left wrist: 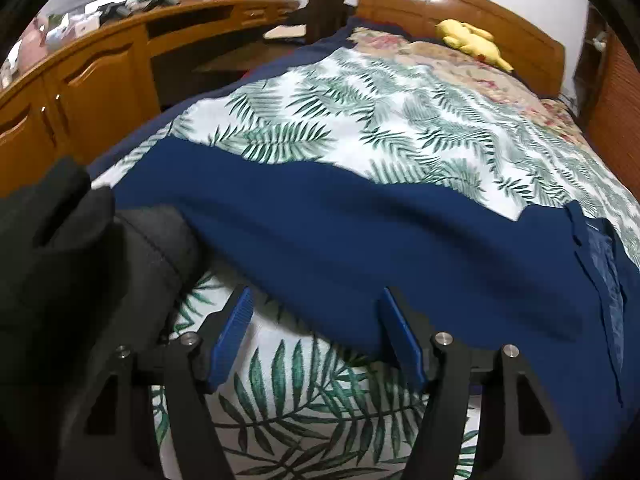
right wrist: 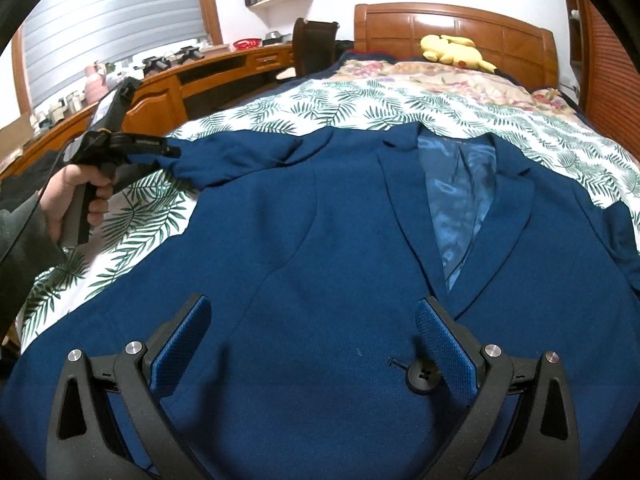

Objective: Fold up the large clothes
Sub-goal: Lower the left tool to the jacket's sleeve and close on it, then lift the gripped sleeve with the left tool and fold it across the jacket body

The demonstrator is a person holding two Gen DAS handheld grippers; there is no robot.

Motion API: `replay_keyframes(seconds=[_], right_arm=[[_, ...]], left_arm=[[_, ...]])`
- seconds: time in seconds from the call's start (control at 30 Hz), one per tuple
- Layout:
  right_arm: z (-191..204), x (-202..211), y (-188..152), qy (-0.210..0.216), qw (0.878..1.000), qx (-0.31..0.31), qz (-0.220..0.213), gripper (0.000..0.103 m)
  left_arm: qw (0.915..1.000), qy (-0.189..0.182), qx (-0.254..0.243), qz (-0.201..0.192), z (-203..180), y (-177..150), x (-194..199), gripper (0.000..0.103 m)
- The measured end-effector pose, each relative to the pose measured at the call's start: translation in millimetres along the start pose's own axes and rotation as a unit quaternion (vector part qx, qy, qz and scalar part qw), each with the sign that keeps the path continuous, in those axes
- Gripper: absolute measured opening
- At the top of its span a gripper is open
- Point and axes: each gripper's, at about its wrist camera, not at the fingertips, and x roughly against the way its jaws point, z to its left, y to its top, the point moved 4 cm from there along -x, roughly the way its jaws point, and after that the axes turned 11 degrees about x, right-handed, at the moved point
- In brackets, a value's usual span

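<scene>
from my left wrist, my left hand-held gripper [left wrist: 316,336] hangs wide and empty at the sleeve edge of the dark blue woven blazer [left wrist: 360,240], which lies on the leaf-print bed cover [left wrist: 360,120] for folding.

from my right wrist, my right hand-held gripper [right wrist: 312,344] gapes wide above the blazer's front by its black button [right wrist: 423,377], holding nothing.

Jacket [right wrist: 320,248] flat on bedspread [right wrist: 360,104]; plush toy [right wrist: 452,50] behind, at headboard [right wrist: 480,24]; desk [right wrist: 168,88] left.
</scene>
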Motion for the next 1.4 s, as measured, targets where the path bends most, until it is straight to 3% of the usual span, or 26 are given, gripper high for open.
replay_keyframes(seconds=[0.17, 0.2, 0.23, 0.33, 0.4, 0.6, 0.8, 0.93, 1.17, 1.4], right_arm=[[0, 0, 0, -0.001, 1.000, 0.002, 0.000, 0.103], [0, 0, 0, -0.001, 1.000, 0.002, 0.000, 0.103], [0, 0, 0, -0.001, 1.000, 0.001, -0.001, 0.103], [0, -1, 0, -0.001, 1.000, 0.001, 0.000, 0.103], [0, -1, 0, -0.002, 1.000, 0.004, -0.001, 0.103], [0, 0, 0, -0.001, 1.000, 0.001, -0.002, 0.103], [1, 1, 1, -0.002, 1.000, 0.002, -0.002, 0.103], [1, 2, 1, -0.002, 1.000, 0.001, -0.003, 0.103], [2, 2, 1, -0.003, 1.000, 0.003, -0.003, 0.103], [3, 1, 1, -0.005, 1.000, 0.007, 0.000, 0.103]], left_arm=[[0.9999, -0.006, 0.012, 0.009, 2, 2, -7, 0.065], [0.9998, -0.009, 0.012, 0.009, 1, 4, -9, 0.054], [0.9997, -0.015, 0.012, 0.013, -1, 5, -10, 0.031], [0.9994, -0.025, 0.000, 0.021, -11, 9, -13, 0.007], [0.9996, -0.018, -0.013, 0.018, -19, 11, -12, 0.000], [0.9973, -0.051, -0.050, -0.011, -61, 12, 34, 0.000], [0.9837, -0.116, -0.136, -0.011, -124, -20, 100, 0.000], [0.9783, -0.120, -0.168, -0.008, -145, -42, 124, 0.000], [0.9750, -0.117, -0.189, 0.008, -127, -68, 135, 0.007], [0.9773, -0.105, -0.184, -0.008, -97, -68, 136, 0.029]])
